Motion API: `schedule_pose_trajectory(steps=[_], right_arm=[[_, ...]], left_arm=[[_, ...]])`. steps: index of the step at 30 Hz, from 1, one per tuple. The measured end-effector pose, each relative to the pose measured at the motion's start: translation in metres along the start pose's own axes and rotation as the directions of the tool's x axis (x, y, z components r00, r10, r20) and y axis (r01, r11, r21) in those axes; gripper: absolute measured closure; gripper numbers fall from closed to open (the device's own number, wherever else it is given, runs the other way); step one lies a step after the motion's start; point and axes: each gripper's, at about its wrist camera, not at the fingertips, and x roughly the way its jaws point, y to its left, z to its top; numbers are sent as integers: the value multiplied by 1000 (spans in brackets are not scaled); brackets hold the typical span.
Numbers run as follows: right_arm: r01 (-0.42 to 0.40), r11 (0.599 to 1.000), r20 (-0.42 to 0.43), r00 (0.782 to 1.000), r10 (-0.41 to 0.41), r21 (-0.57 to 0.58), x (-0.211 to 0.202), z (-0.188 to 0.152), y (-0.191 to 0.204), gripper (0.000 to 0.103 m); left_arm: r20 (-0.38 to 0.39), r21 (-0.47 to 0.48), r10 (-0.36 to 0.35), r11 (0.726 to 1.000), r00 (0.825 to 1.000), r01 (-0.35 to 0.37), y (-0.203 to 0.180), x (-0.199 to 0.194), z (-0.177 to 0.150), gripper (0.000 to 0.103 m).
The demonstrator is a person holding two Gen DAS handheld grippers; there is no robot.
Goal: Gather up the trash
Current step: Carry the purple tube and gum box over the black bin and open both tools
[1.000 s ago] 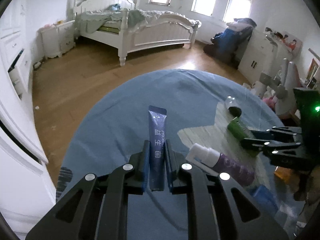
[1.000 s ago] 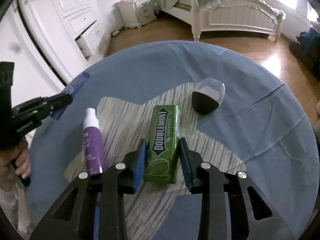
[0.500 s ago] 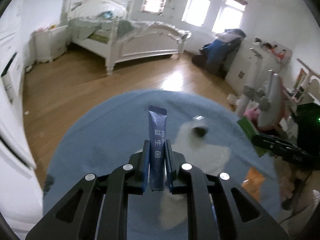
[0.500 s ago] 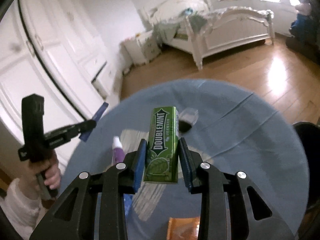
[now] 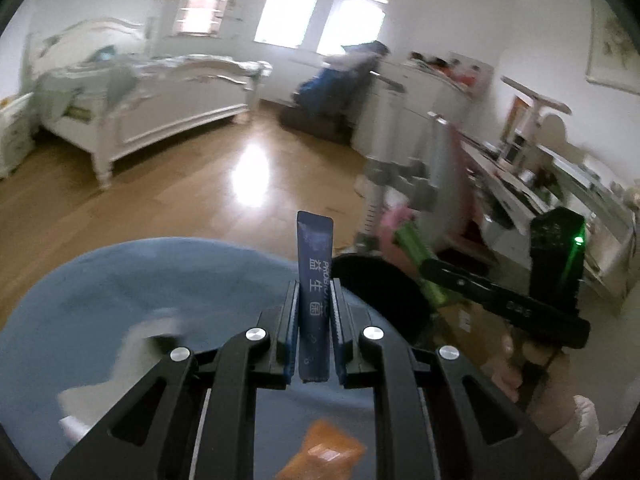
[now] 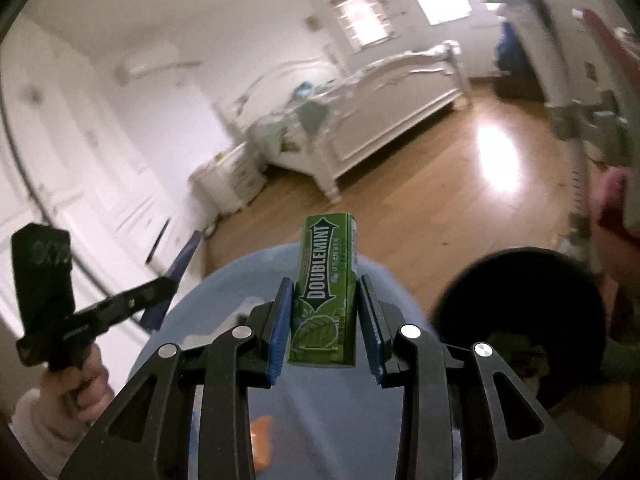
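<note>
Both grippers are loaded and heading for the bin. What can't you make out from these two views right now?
- Black bin contents: right wrist view, dark interior, right gripper linkage covers its near rim.
- Orange wrapper: left wrist view, blurred, cut by the bottom edge.
- Dark blue sachet small print: left wrist view, too small.
- Items on the blue table: motion-blurred.

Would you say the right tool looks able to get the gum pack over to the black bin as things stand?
Probably yes: the right tool holds the gum pack above the table, and the black bin sits open beside it with nothing between.
</note>
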Motion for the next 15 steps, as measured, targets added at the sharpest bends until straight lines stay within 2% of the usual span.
schedule_pose_trajectory(steps=[5,10,15], right_arm=[[61,995,19,998,-63,74,-15,-3,-56,70],[99,985,6,995,-100,141,-16,-14,-100,70],[111,977,-13,994,-111,184,-10,-25,-128,70]], left_arm=[[-55,54,-68,996,996,70,-52,55,2,88],[-116,66,-107,991,987,115,-77,94,0,87],[-155,76,-109,990,982,122,-91,119,-3,87]])
